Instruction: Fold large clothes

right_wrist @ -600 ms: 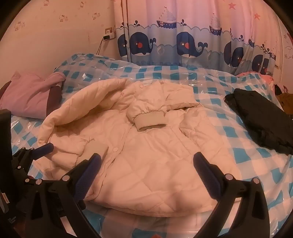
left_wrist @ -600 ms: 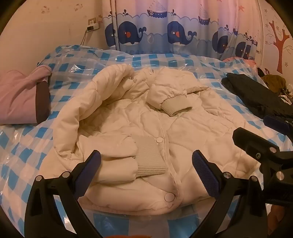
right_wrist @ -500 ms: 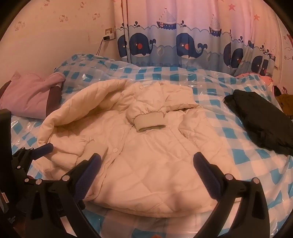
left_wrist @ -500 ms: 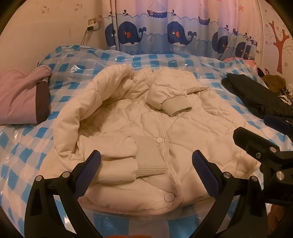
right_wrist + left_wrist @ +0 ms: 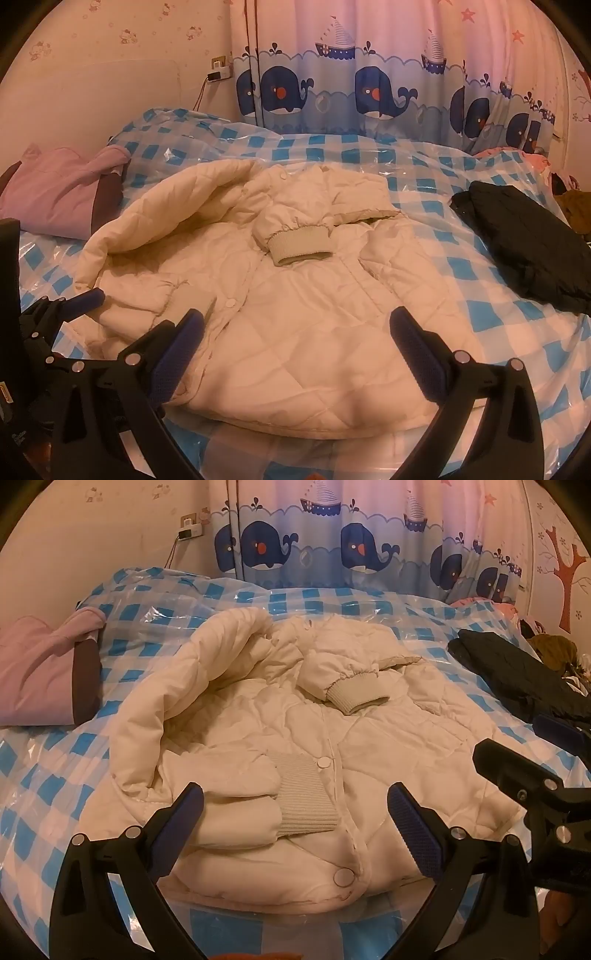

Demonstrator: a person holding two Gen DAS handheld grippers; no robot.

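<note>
Cream quilted jacket [image 5: 369, 746] on blue-white checked sheet [image 5: 51, 775].

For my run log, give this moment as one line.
jacket: flat on bed, sleeves folded in | left gripper: open | right gripper: open

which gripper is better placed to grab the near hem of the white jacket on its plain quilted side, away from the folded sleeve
Right. The right gripper frames the jacket's plain quilted half, jaws open. The left gripper sits over the folded sleeve cuff and snap placket.
</note>
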